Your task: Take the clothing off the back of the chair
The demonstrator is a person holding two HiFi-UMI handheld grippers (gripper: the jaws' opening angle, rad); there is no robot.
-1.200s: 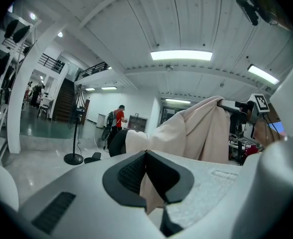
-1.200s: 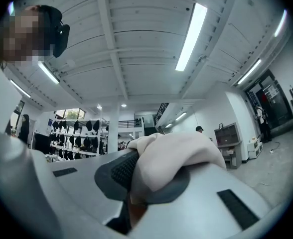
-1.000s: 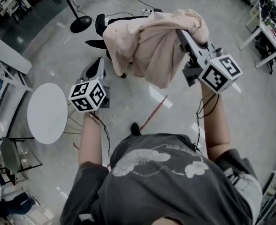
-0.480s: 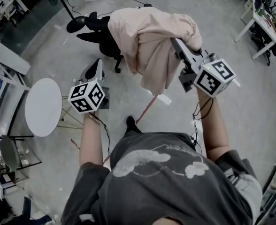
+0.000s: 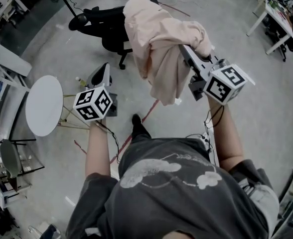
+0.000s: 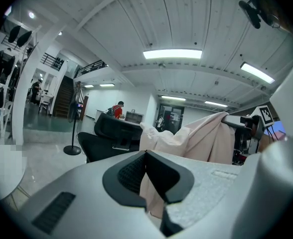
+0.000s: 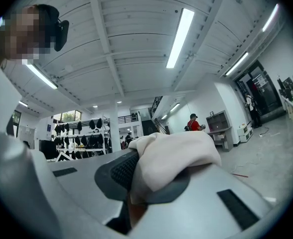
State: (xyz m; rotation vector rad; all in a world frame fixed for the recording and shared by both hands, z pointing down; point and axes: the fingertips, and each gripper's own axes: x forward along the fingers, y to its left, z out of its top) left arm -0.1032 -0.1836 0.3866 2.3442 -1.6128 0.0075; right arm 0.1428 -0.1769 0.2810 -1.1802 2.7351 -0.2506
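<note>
Garment (image 5: 161, 44) is half-hiding the one chair (image 5: 106, 29) at 11 o'clock; right gripper (image 5: 184, 51) is clamping the garment, left gripper (image 5: 105, 66) fingers are meeting, empty.

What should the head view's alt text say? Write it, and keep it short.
Seen from above, a person's right gripper is shut on a pale pink garment that hangs above the floor, its far end overlapping a black chair. The left gripper is held away from the garment, near a round white table.

Overhead head view; level gripper views; pale garment (image 5: 159, 44) common.
</note>
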